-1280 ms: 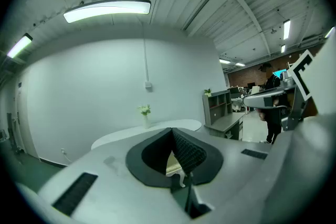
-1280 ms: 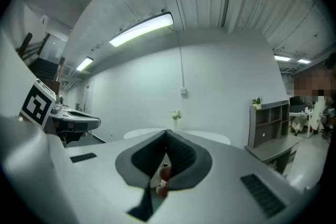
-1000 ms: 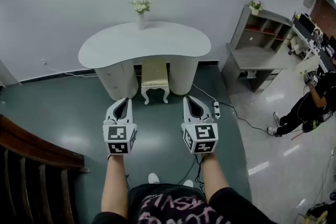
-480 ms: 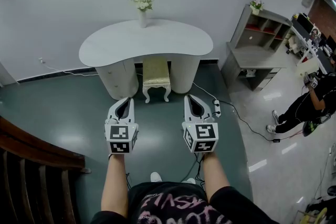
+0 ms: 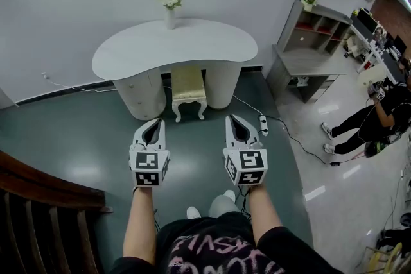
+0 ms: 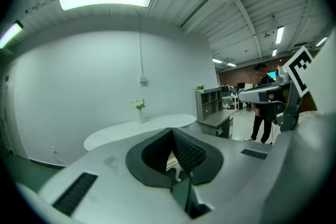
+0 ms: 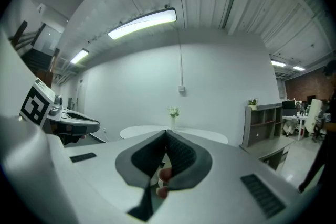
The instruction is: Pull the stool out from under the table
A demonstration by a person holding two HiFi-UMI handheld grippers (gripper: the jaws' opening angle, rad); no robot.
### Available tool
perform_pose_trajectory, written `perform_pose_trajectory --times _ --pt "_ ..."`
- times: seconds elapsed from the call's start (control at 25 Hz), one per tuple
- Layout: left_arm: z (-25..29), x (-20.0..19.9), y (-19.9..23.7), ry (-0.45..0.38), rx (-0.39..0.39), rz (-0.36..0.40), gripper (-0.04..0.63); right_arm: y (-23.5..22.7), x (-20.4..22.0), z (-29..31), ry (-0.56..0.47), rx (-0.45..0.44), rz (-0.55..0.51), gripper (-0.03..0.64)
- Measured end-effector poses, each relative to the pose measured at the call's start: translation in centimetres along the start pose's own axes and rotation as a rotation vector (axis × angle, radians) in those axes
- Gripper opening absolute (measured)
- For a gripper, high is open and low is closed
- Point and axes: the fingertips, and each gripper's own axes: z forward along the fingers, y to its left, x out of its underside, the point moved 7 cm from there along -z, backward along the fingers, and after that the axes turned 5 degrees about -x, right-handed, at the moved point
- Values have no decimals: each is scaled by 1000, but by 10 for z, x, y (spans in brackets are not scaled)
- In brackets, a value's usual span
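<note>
Stool (image 5: 188,90) sat tucked under far bench (image 5: 128,58); left tongs (image 5: 155,122) and right tongs (image 5: 232,119) hung nearer, both closed.

Cream stool (image 5: 188,90) stands tucked under white table (image 5: 173,49).

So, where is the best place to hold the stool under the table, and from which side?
Probably the front rim of the stool, coming from the near, open side. Its back part sits under the table, and the table's pedestals close both flanks, so only the front is free.
</note>
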Motion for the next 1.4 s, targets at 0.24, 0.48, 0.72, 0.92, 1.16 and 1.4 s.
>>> perform_pose_trajectory --times 0.24,0.48,0.72,0.92,1.16,1.4 --pt "20 7 -6 24 20 7 12 -14 10 12 6 1 16 61" --pt "59 9 -4 61 10 15 12 -39 21 49 27 -11 38 61" --pt "114 19 -1 96 2 -5 12 -73 33 102 51 -32 49 61" --pt "168 25 1 137 -14 -20 12 -109 44 148 83 -56 45 61" --pt "225 26 -7 169 -30 -10 12 -155 59 198 104 -96 72 61" --pt "263 29 -16 202 -53 -14 12 -186 74 232 126 -153 86 61"
